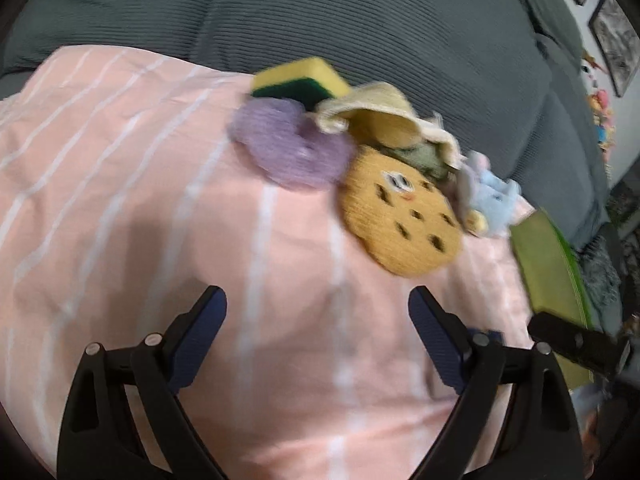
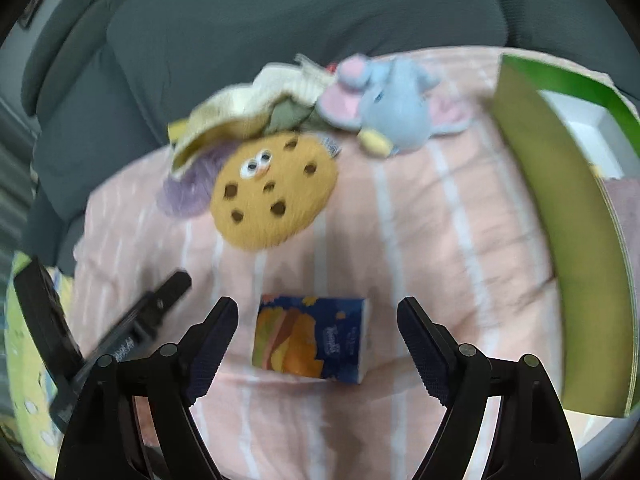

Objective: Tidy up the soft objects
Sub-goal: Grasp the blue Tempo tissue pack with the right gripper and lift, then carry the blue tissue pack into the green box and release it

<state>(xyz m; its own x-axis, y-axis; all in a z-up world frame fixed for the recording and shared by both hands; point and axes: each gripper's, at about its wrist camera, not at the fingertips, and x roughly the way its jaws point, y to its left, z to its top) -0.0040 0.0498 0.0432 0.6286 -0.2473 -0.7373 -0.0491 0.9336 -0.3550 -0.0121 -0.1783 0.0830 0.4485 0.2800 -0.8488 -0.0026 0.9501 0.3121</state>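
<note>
The soft things lie in a loose heap on the pink striped sheet (image 1: 160,200) of the sofa (image 1: 360,32), towards its back edge: a cookie plush (image 2: 272,196), a blue mouse plush (image 2: 396,108), a cream knitted cloth (image 2: 256,100), a purple scrubber (image 1: 288,144) and a yellow-green sponge (image 1: 300,80). A small tissue pack (image 2: 312,338) sits apart, nearer the front edge, and a green box (image 2: 560,220) stands open at the sheet's right edge.

The heap is the risk — the cloth drapes over the scrubber and touches the cookie, so a pinch at one piece could drag its neighbours along or tip the sponge off the back of the sheet. The tissue pack is slick and boxy; a grip off its middle could let it twist out.

The right hand-held gripper (image 2: 316,312) points steeply down, its jaws spread wide either side of the tissue pack without touching it. The left hand-held gripper (image 1: 318,300) tilts down over bare sheet, jaws spread too and holding nothing, with the cookie plush just ahead of its right finger.
</note>
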